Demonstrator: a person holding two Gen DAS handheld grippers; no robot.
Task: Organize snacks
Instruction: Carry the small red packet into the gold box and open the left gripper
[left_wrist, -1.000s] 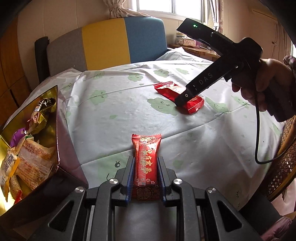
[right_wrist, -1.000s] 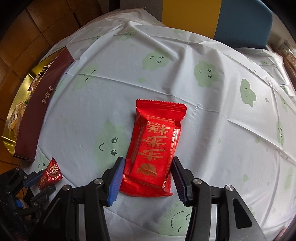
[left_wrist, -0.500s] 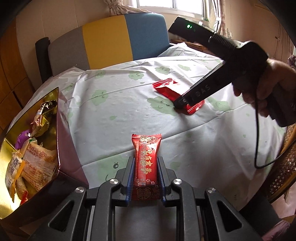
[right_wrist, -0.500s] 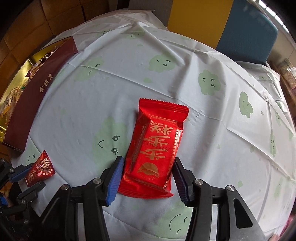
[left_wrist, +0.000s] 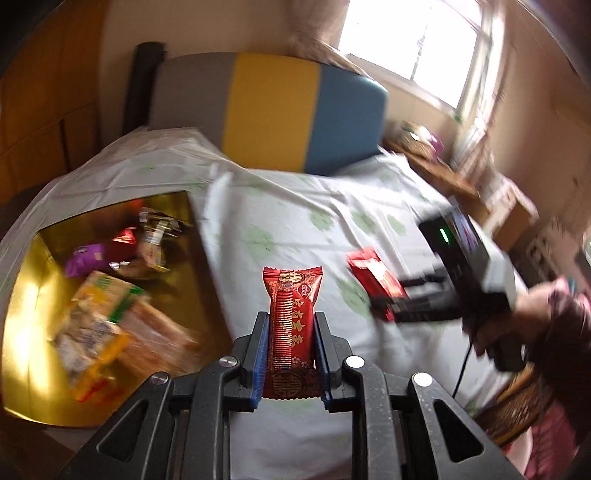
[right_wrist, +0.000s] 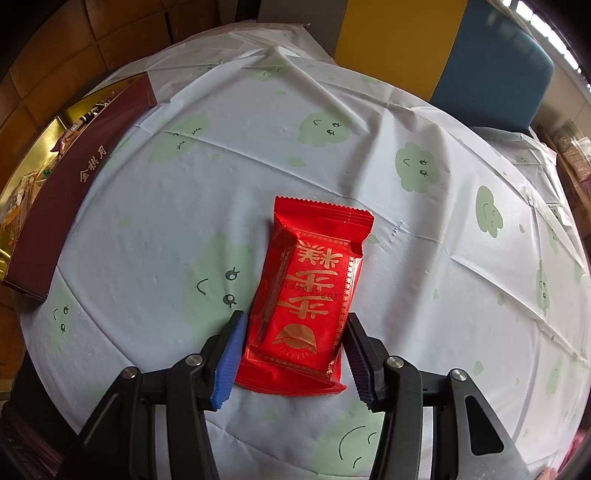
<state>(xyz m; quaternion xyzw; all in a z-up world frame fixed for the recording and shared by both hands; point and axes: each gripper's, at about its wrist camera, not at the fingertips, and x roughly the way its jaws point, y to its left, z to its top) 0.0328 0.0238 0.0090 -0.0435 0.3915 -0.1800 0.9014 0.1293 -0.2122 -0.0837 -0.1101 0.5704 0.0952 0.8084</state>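
— What does the left gripper (left_wrist: 288, 341) carry?
— A narrow red snack (left_wrist: 291, 330), clenched upright between its jaws (gold box (left_wrist: 27, 295) off to their left).
— And the right gripper (right_wrist: 293, 349)?
— Jaws spread, straddling the flat red packet (right_wrist: 308, 301) lying on the counter (right_wrist: 424, 258), not pinching it.

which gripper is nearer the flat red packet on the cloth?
Right. The right gripper straddles the flat red packet, jaws open on either side. The left gripper is well off to its side, shut on a narrow red snack.
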